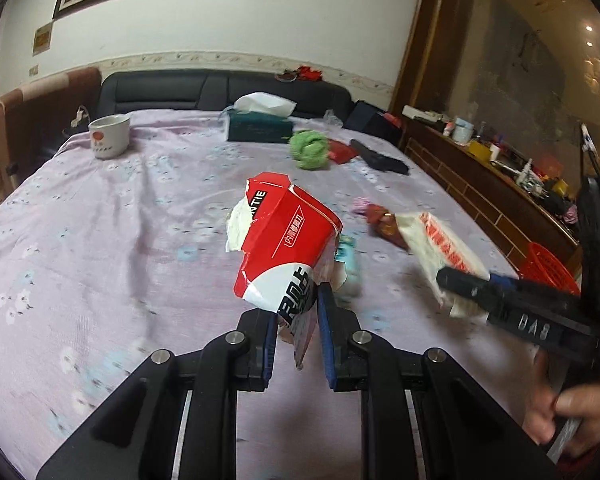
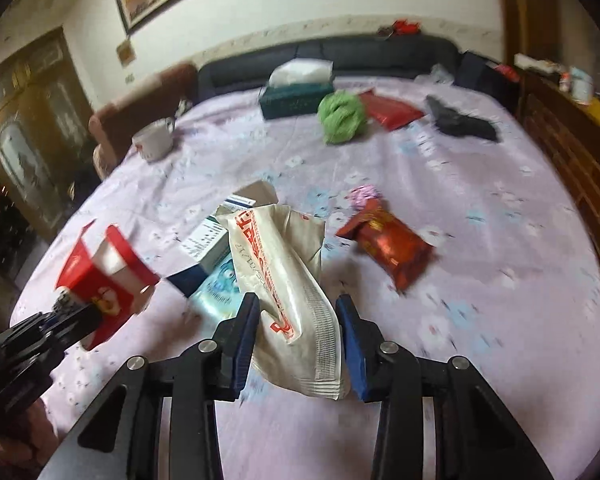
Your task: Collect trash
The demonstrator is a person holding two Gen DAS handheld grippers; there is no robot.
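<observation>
Trash lay scattered over a lilac bedsheet (image 1: 100, 220). At left, the left gripper (image 1: 298, 322) was clamped on a torn red carton (image 1: 284, 240), lifted clear and angled downward. At right, the right gripper (image 2: 298, 320) straddled a white wrapper (image 2: 288, 280), its pads seemingly not yet pressing. A firmer squeeze, before lifting, would likely secure it.
</observation>
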